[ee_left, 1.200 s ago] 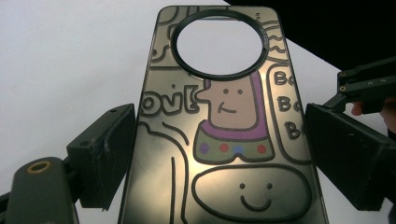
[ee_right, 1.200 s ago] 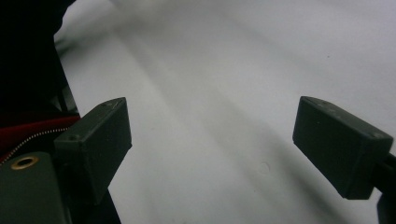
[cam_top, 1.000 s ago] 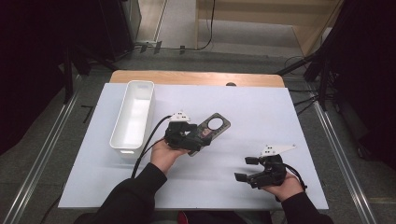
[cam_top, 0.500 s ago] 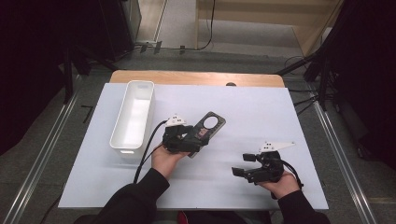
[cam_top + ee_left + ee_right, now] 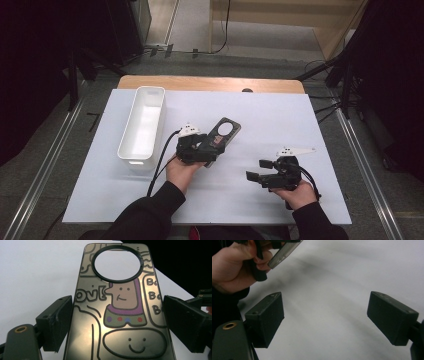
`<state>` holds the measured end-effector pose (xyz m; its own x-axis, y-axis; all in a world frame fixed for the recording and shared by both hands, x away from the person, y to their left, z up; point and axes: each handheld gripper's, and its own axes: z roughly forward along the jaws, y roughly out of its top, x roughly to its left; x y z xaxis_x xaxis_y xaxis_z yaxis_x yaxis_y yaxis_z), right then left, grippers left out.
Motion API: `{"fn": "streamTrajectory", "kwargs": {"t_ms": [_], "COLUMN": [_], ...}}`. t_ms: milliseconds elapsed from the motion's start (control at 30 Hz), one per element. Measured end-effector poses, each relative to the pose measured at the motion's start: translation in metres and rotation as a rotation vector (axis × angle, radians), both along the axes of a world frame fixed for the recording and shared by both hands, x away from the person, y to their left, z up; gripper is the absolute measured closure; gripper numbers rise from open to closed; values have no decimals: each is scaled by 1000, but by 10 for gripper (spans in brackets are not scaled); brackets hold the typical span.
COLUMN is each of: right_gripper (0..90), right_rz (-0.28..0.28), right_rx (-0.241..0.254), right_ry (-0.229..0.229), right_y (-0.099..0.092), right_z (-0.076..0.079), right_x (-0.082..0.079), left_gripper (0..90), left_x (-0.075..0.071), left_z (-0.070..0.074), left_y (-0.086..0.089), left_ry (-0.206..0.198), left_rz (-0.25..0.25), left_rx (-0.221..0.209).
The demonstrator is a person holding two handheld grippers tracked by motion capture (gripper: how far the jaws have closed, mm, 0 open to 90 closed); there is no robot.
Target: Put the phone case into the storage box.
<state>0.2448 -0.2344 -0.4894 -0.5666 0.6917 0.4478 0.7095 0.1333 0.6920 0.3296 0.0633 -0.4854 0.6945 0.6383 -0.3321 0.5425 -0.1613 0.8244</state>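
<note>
Cartoon-printed phone case [image 5: 120, 312], dark and glossy with a big round camera cutout, is sitting between the jaws of the left claw [image 5: 212, 150], held by its long edges and sticking out over the white worktop [image 5: 280, 115]. So the pickup part looks done. What's left, I'd guess, is getting it into the white bin [image 5: 142, 125] just to the left, which looks empty, though I can't see its whole floor from up here. Right claw [image 5: 257, 170] is spread wide with nothing in it, hovering low over the sheet, well apart from the case.
</note>
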Motion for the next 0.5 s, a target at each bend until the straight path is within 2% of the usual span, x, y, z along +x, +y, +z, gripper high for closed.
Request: {"fn": "streamTrajectory", "kwargs": {"t_ms": [200,300,400,467,500], "right_gripper": [129,129,129,129,129], "right_rz": [-27,-32,-47,-57,-60], "right_rx": [26,12,16,24,34], "right_ry": [3,-9,-11,-1,3], "right_y": [2,4,6,6,7], "right_z": [2,3,4,6,6], "right_x": [5,7,10,12,13], "left_gripper": [117,117,116,117,116], "left_x": [3,5,5,5,5], "left_z": [-4,-4,-4,-4,-5], "left_y": [-1,-1,0,0,0], "left_ry": [0,6,-4,9,2], "left_rz": [11,22,27,24,25], "left_rx": [-1,-14,-15,-29,-29]}}
